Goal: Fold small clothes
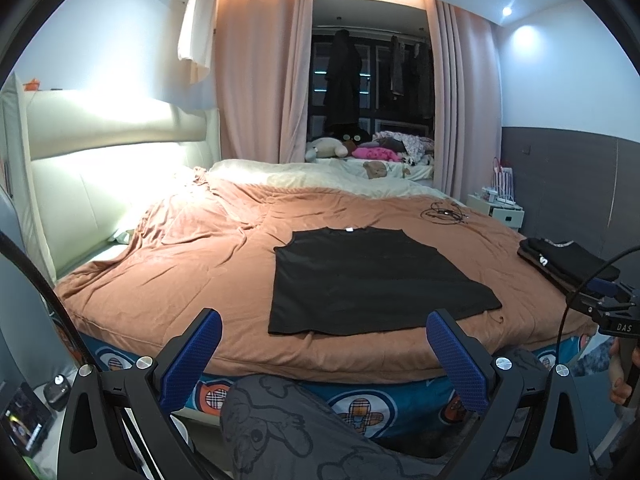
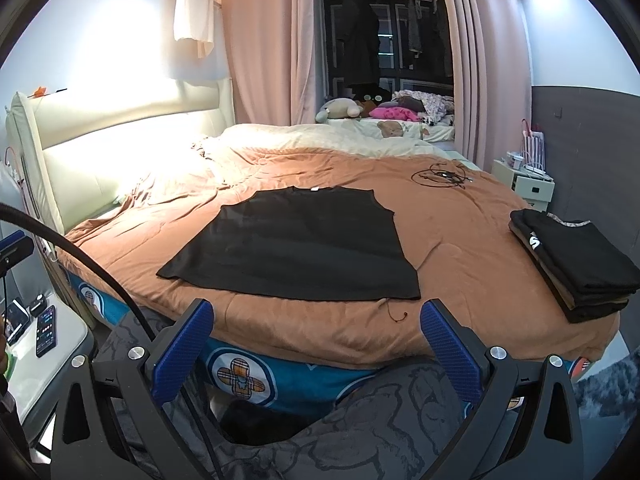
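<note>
Big bed (image 2: pixel 460 280) under an orange blanket; a black shirt (image 2: pixel 296 248) lies flat mid-bed, collar toward the far side. Right of the shirt, a folded stack (image 2: pixel 576 264) sits at the bed's edge. Left gripper (image 1: pixel 324 356) and right gripper (image 2: pixel 316 344) hover off the near edge, jaws apart, empty.

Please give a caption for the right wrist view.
Open right claw faces a black shirt laid flat on the bed.

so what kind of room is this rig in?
A home bedroom, almost certainly. A bed with an orange blanket and padded headboard fills the view, pink curtains hang behind it, and a black shirt lies flat beside a stack of folded clothes.
</note>
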